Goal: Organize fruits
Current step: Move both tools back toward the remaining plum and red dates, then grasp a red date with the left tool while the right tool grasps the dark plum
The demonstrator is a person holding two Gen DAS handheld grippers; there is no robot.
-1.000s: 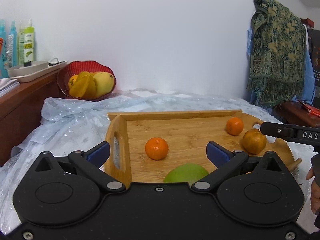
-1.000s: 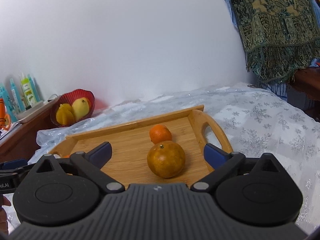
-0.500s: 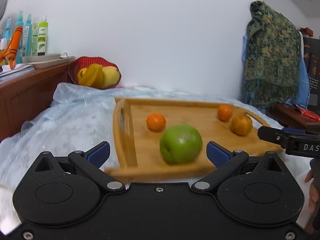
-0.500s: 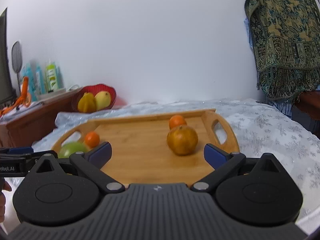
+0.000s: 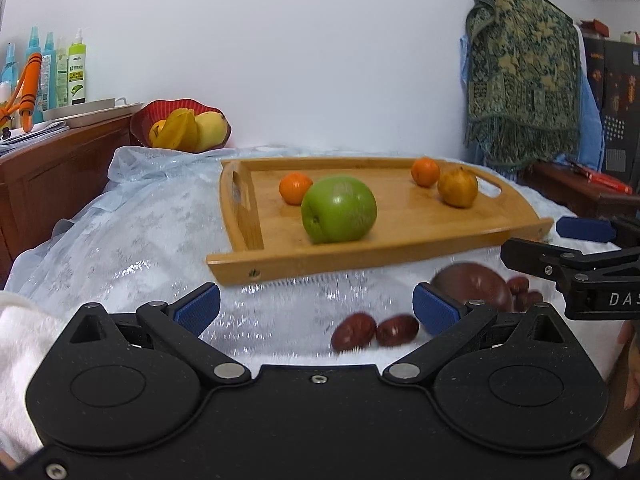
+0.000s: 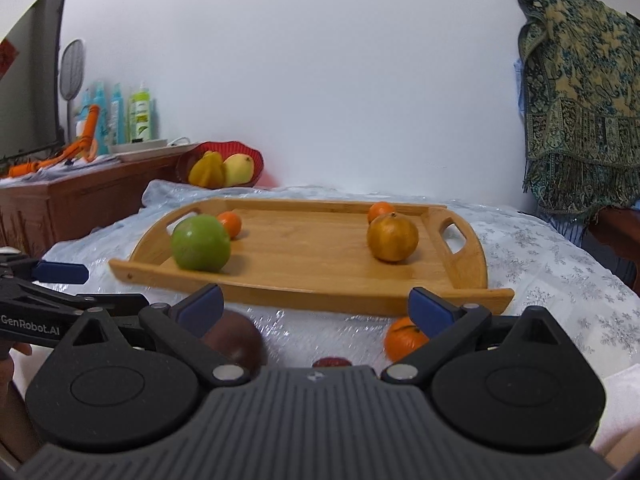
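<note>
A wooden tray (image 5: 420,236) (image 6: 312,276) lies on the table. It holds a green apple (image 5: 339,209) (image 6: 201,243), a brownish orange (image 5: 458,189) (image 6: 393,239) and two small tangerines (image 5: 295,188) (image 5: 425,172). In front of the tray lie a dark red fruit (image 5: 474,286) (image 6: 236,340), two red dates (image 5: 374,332) and a loose tangerine (image 6: 402,338). My left gripper (image 5: 316,306) is open and empty, short of the tray. My right gripper (image 6: 316,304) is open and empty above the loose fruit.
A red basket (image 5: 180,126) (image 6: 222,168) with yellow fruit stands at the back left. A wooden cabinet (image 5: 52,168) with bottles is on the left. A patterned cloth (image 5: 524,72) hangs at the right. A plastic sheet (image 5: 140,240) covers the table.
Both grippers have pulled back from the tray and stay open. The tray now sits farther away, and loose fruit in front of it has come into view.
</note>
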